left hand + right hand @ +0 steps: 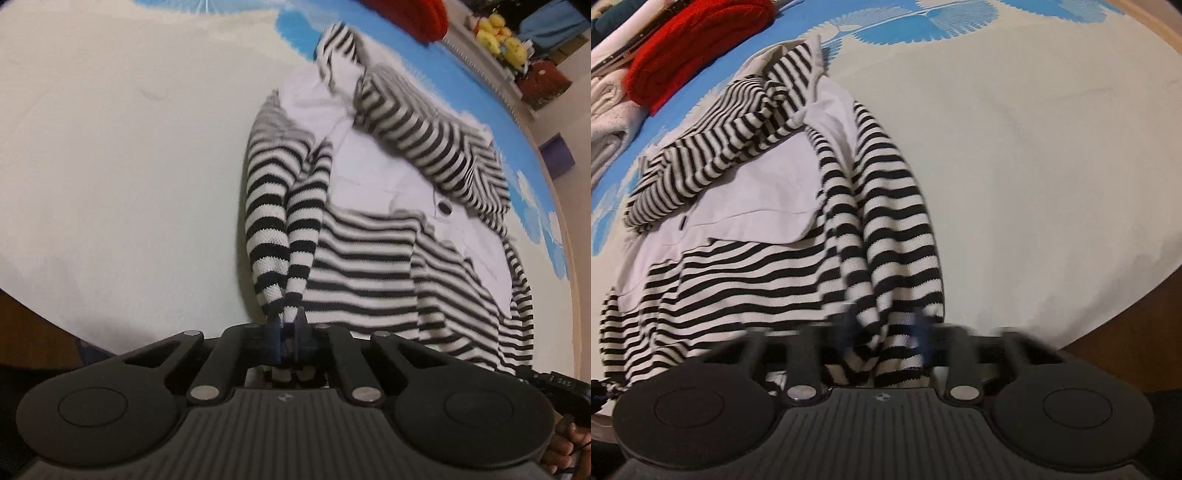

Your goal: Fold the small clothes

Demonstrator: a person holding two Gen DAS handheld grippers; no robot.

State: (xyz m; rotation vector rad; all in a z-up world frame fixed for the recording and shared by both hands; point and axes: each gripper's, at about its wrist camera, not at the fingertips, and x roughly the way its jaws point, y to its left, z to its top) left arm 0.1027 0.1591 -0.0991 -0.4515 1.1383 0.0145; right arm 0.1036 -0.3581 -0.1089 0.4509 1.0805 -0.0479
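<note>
Striped top (369,258) lay spread on bed sheet (110,166), frame centre. Left gripper (286,325) clenched on near hem corner; right gripper (886,332), blurred, pinched other corner, probably for lengthwise fold.

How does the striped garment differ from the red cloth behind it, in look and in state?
The striped garment has black and white stripes with plain pale panels; the red cloth is one solid colour. The striped garment lies spread out and rumpled, while the red cloth sits as a compact folded bundle. The left gripper and the right gripper each have striped fabric between the fingers; nothing touches the red cloth. Both rest on the same bedsheet.
</note>
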